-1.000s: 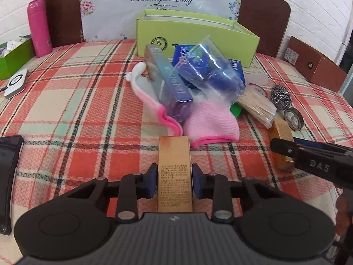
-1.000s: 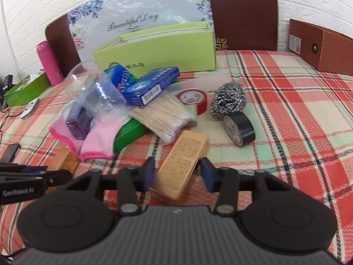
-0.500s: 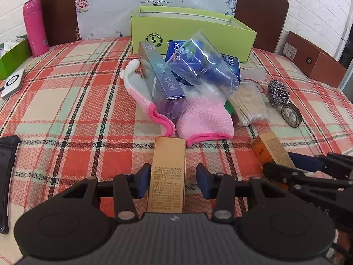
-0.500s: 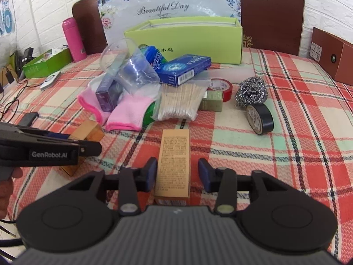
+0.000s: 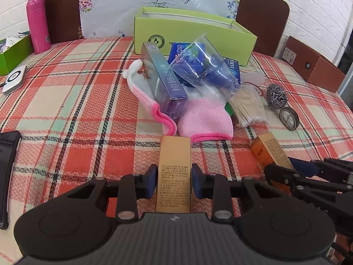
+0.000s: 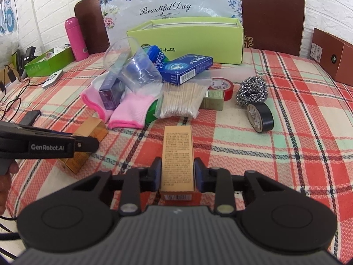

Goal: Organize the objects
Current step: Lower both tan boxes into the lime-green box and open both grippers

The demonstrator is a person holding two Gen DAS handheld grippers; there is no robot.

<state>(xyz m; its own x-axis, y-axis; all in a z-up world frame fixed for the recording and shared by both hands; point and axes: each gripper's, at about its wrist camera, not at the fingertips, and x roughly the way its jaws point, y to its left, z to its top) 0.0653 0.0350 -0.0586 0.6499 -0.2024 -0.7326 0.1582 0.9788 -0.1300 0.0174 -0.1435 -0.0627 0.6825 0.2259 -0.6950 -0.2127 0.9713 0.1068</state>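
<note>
Two tan cartons lie side by side on the plaid tablecloth. My left gripper (image 5: 174, 182) is shut on the left carton (image 5: 174, 165). My right gripper (image 6: 177, 174) is shut on the right carton (image 6: 178, 154), which also shows in the left wrist view (image 5: 269, 151). Behind them is a heap: pink gloves (image 5: 205, 121), a purple box (image 5: 164, 81), a clear plastic cup (image 5: 205, 64), blue boxes (image 6: 185, 67) and a bundle of cotton swabs (image 6: 181, 102). An open green box (image 5: 192, 31) stands at the back.
Black tape (image 6: 260, 117), a steel scourer (image 6: 251, 90), red tape (image 6: 220, 86) and a small green carton (image 6: 213, 101) lie to the right. A pink bottle (image 5: 37, 24) and a green tray (image 5: 13, 53) stand at the far left. A brown box (image 6: 333, 57) sits at the far right.
Both grippers let go of their cartons half a second ago and have closed on them again. The right carton has turned to lie straight, beside the left one.
</note>
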